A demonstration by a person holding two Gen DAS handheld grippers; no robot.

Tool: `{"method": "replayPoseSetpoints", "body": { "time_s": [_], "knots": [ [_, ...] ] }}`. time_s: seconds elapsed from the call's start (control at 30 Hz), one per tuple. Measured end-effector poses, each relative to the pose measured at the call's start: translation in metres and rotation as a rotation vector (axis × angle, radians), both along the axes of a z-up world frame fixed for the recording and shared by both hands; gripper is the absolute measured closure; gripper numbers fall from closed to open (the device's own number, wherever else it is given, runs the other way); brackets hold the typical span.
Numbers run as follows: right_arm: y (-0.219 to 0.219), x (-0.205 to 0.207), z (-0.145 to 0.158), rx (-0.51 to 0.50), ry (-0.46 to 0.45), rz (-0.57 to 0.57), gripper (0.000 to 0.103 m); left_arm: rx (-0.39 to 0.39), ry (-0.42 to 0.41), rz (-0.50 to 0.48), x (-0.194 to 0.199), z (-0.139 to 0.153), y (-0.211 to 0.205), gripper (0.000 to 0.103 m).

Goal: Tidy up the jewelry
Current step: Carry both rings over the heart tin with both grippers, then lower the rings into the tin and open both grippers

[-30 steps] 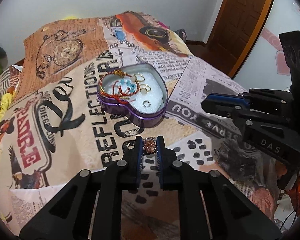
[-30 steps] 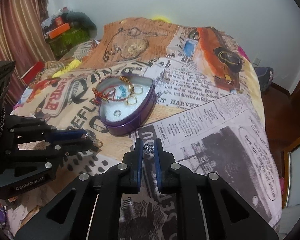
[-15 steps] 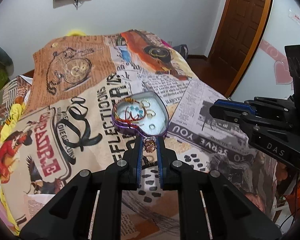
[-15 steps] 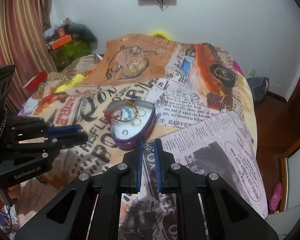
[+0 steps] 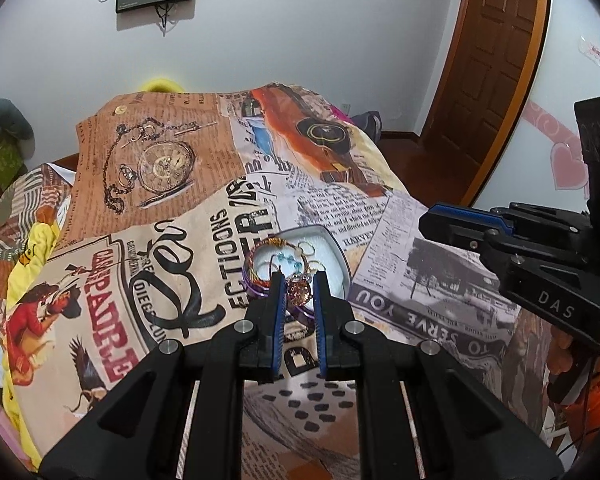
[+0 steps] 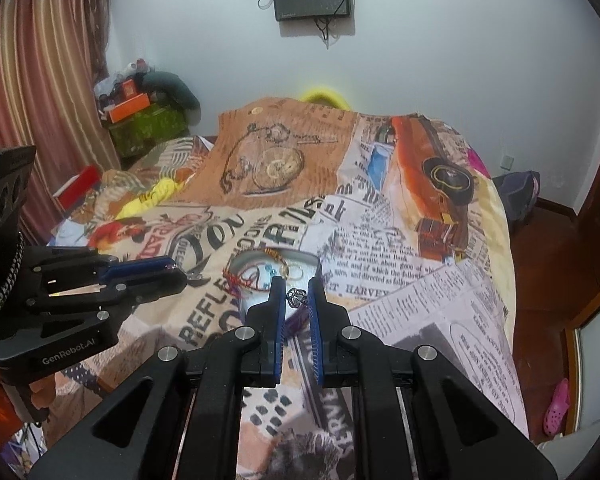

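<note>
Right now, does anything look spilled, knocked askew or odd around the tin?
Nothing stands out. The heart-shaped tin sits level on the bedspread, jewelry inside. Each gripper holds its piece: left gripper, right gripper.

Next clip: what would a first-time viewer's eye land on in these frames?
Probably the loud newspaper-print bedspread, and the heart-shaped purple tin at its middle, holding bracelets and rings. Close up, the left gripper pinches a glittery orange ring, while the right gripper pinches a small silver ring.
</note>
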State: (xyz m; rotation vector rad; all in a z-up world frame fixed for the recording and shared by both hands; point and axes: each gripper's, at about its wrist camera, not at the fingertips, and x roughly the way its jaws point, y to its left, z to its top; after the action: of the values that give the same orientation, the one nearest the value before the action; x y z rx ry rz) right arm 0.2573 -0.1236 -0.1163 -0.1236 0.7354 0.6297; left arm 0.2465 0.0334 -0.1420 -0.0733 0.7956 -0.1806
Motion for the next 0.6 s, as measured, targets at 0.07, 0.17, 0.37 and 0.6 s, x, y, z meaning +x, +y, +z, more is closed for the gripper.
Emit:
{"method": "replayPoseSetpoints", "body": {
  "time_s": [0.07,0.17,0.37,0.6],
  "knots": [
    [0.002,0.003,0.001,0.005,-0.003,0.001,0.093,-0.005,-0.004,0.004,0.004,0.001,0.001,0.091],
    [0.005,0.006,0.0,0.011,-0.004,0.006,0.093,-0.008,-0.008,0.007,0.009,0.001,0.002,0.091],
    [0.015,0.014,-0.008,0.017,0.012,0.024,0.093,-0.021,0.001,0.008,0.023,-0.005,0.005,0.091],
    [0.024,0.024,-0.026,0.006,0.055,0.045,0.093,-0.034,0.032,-0.003,0.037,-0.018,0.002,0.091]
  ]
}}
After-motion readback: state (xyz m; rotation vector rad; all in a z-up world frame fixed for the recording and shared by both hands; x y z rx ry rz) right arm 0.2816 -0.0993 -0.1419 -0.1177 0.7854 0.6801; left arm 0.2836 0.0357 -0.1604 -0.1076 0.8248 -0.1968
